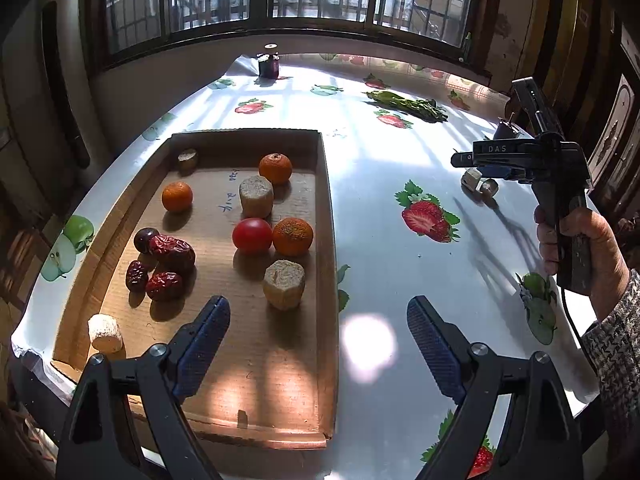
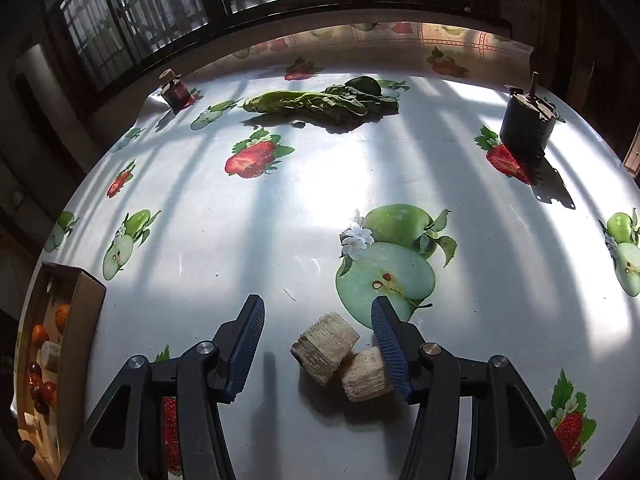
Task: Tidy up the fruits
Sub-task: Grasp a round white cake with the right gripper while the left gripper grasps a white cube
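Two cob chunks between open right hand-held gripper fingers.

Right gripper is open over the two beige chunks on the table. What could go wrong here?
1. The two chunks touch; closing the right gripper may catch both or knock one away.
2. The right finger already sits against the nearer chunk, so the grasp looks off-centre.
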